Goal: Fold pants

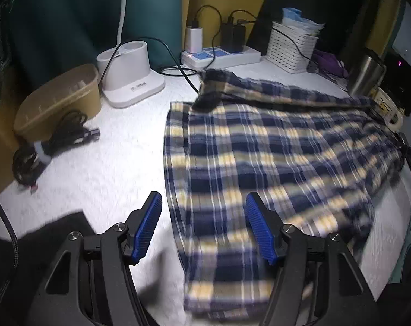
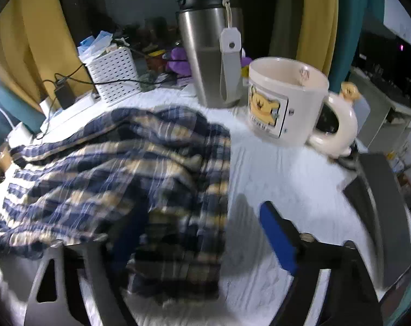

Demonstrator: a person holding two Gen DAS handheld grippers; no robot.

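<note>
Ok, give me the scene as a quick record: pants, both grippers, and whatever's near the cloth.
pants: plaid pants spread on the white table, rumpled, one part folded over along the far side
left gripper: left gripper open, above the near edge of the pants, holding nothing
right gripper: right gripper open, cloth between its fingers but not pinched; view blurred
right of pants: mug and steel flask, both upright, clear of the cloth
far side: power strip, white basket
left of pants: lamp base, brown tub, black cable
</note>
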